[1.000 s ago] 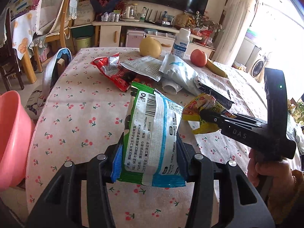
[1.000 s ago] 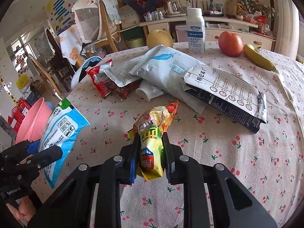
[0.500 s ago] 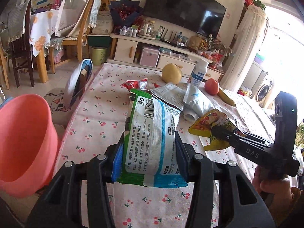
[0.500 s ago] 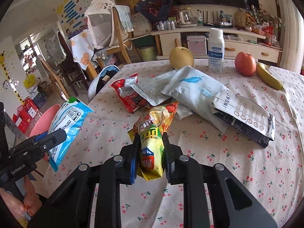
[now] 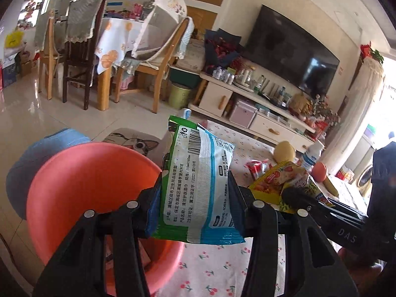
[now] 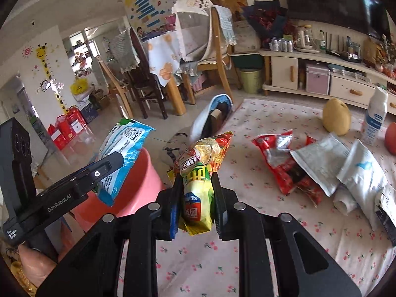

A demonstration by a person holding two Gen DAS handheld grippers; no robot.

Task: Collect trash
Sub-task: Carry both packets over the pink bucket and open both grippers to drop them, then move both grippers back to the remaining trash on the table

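My left gripper (image 5: 195,198) is shut on a green, white and blue wipes packet (image 5: 198,180), held above the rim of a pink plastic basin (image 5: 81,188) beside the table's left edge. The same packet (image 6: 123,153) and left gripper (image 6: 111,160) show at the left of the right wrist view, over the pink basin (image 6: 138,185). My right gripper (image 6: 195,193) is shut on a yellow and red snack wrapper (image 6: 200,173), lifted above the cherry-print tablecloth (image 6: 247,235). That snack wrapper (image 5: 279,183) appears right of the wipes packet in the left wrist view.
On the table lie a red wrapper (image 6: 279,158), a grey pouch (image 6: 321,158), a white pouch (image 6: 361,173), a pear (image 6: 336,116), a white bottle (image 6: 375,116) and a tomato (image 5: 319,170). A blue stool (image 5: 37,156) sits behind the basin; wooden chairs (image 5: 74,57) stand beyond.
Both grippers swung left and rose with their wrappers still held. The wipes packet now hangs over the pink basin, and the snack wrapper has followed toward the table's left edge.
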